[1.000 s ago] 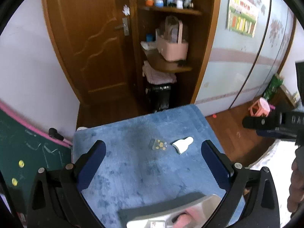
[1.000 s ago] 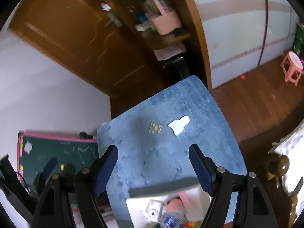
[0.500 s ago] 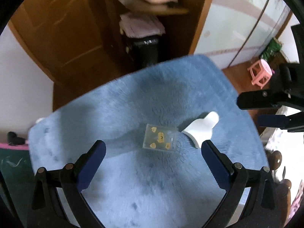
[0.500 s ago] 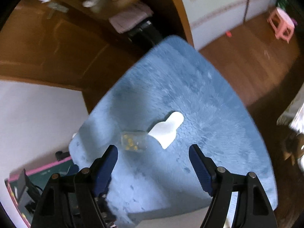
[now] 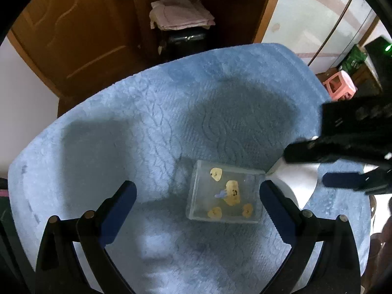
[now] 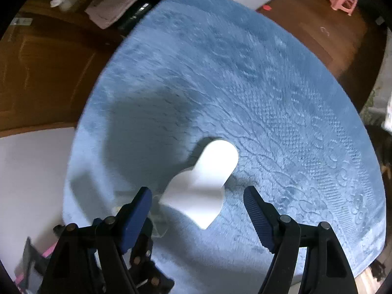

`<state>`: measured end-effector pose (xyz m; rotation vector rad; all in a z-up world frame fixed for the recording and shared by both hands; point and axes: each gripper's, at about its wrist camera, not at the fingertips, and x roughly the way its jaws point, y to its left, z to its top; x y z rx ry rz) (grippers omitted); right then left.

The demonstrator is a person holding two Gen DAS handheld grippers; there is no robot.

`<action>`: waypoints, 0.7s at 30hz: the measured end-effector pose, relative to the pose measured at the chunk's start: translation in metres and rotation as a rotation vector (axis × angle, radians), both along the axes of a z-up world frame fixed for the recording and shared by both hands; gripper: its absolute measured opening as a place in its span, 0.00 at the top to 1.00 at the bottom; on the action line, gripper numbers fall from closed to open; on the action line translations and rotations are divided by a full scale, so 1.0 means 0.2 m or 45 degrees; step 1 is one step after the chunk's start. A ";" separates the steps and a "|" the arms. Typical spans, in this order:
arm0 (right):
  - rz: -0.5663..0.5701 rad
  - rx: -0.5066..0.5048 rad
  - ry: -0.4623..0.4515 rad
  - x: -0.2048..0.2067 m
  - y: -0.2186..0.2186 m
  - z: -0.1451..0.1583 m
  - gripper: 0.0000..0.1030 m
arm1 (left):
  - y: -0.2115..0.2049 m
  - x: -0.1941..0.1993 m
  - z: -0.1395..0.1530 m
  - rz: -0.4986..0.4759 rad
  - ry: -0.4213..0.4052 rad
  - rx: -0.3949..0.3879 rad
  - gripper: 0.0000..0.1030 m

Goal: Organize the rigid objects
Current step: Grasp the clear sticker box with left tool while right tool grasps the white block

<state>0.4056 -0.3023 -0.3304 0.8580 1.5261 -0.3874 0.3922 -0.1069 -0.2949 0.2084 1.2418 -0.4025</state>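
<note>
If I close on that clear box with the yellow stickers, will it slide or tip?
The clear box lies flat and low on the plush blue cover, so tipping seems unlikely. Its smooth walls may slip between pads. It looks empty, so probably light and rigid, though thin plastic could flex.

L tongs (image 5: 196,196) open over clear box (image 5: 224,193).

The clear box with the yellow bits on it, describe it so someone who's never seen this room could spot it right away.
Find the blue fluffy mat in front of the wooden cabinet. Near its middle lie two small things side by side: a plain white bottle-shaped piece and the clear plastic box. The box is the flat, see-through rectangle dotted with yellow stickers.
</note>
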 end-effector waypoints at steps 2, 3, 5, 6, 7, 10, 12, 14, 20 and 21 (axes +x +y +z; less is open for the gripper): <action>-0.012 -0.015 0.027 0.01 0.01 -0.05 0.24 | 0.00 0.00 0.00 -0.006 0.002 -0.017 0.02; -0.016 -0.027 0.037 0.02 0.02 -0.07 0.24 | -0.01 0.00 0.00 -0.014 0.008 -0.027 0.02; -0.023 -0.038 0.042 0.03 0.03 -0.09 0.24 | -0.01 -0.01 0.00 -0.044 0.011 -0.036 0.02; -0.030 -0.051 0.047 0.04 0.04 -0.09 0.23 | -0.02 -0.03 0.00 -0.064 0.009 -0.036 0.02; -0.034 -0.058 0.050 0.05 0.04 -0.10 0.21 | -0.02 -0.03 0.00 -0.074 0.005 -0.032 0.02; -0.018 -0.095 0.069 0.10 0.08 -0.11 0.19 | -0.01 -0.04 -0.02 -0.088 0.001 -0.007 0.02; 0.010 -0.126 0.098 0.13 0.11 -0.11 0.19 | 0.00 -0.03 -0.04 -0.072 0.014 0.006 0.02; 0.052 -0.167 0.130 0.15 0.15 -0.12 0.19 | 0.01 -0.02 -0.06 -0.055 0.017 0.012 0.02; 0.154 -0.273 0.165 0.18 0.28 -0.14 0.28 | 0.00 -0.02 -0.06 -0.047 0.001 0.006 0.02; 0.165 -0.277 0.165 0.18 0.30 -0.14 0.30 | 0.00 -0.01 -0.06 -0.050 0.001 0.007 0.03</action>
